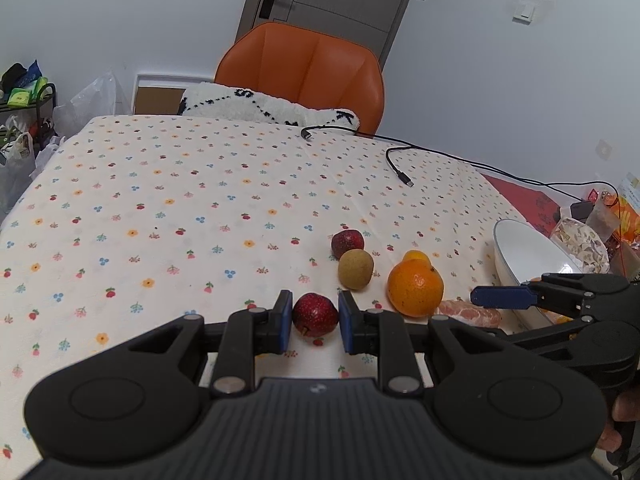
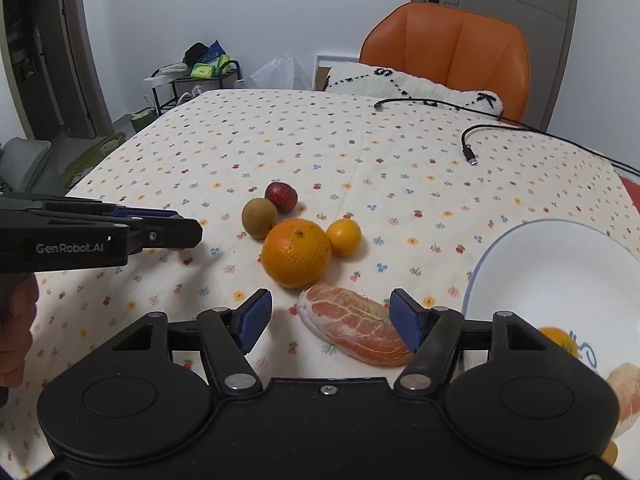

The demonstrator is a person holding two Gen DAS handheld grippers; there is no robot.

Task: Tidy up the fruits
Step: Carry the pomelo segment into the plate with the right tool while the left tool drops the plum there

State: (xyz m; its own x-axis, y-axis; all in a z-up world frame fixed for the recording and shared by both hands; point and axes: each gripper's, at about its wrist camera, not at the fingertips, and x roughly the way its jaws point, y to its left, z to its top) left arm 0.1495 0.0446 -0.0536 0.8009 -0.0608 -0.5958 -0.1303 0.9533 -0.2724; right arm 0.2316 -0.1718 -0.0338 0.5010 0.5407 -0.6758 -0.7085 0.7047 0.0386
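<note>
Nearest, the left gripper is seen set narrowly around one red fruit on the table, its pads just beside the skin; contact cannot be told. The right gripper is held wide, astride one peeled pomelo segment. To the right, one white bowl is found with two fruit pieces inside. Farther off, one large orange, one small orange, one brown-green fruit and a second red fruit are grouped. Two cable ends are laid beyond.

Orange chair, black cable
</note>
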